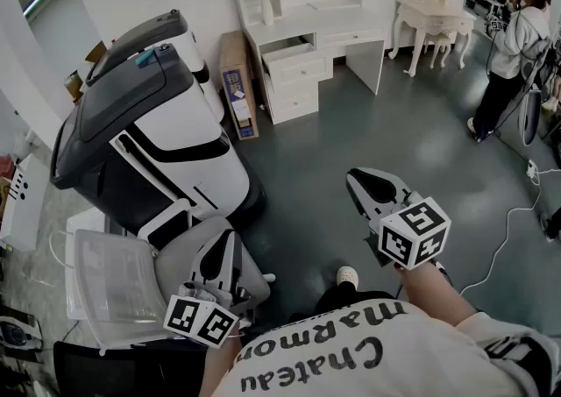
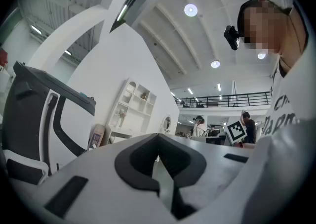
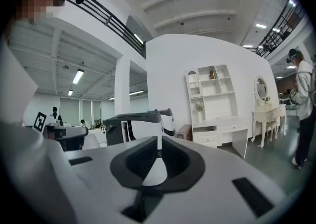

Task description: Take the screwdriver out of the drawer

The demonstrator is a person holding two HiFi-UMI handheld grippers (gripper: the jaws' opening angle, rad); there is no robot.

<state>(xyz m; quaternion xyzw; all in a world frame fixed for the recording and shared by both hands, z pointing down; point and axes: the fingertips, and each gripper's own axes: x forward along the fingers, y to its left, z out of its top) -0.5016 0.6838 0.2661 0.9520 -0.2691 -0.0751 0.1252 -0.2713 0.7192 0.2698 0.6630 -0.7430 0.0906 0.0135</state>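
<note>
No screwdriver shows in any view. The white desk (image 1: 326,11) with drawers stands far across the room against the wall, and its upper drawer (image 1: 294,52) is pulled partly out. It is also in the right gripper view as the desk (image 3: 219,131) under white shelves. My left gripper (image 1: 230,239) is low at the left, near my body, with its jaws shut and nothing between them (image 2: 158,159). My right gripper (image 1: 358,178) is held out over the dark floor, pointing toward the desk, and it is shut and holds nothing (image 3: 159,150).
A large grey and white machine (image 1: 158,141) stands at the left, with a cardboard box (image 1: 237,80) leaning beside the desk. A white dressing table (image 1: 429,14) and a standing person (image 1: 513,49) are at the far right. A white cable (image 1: 508,237) lies on the floor.
</note>
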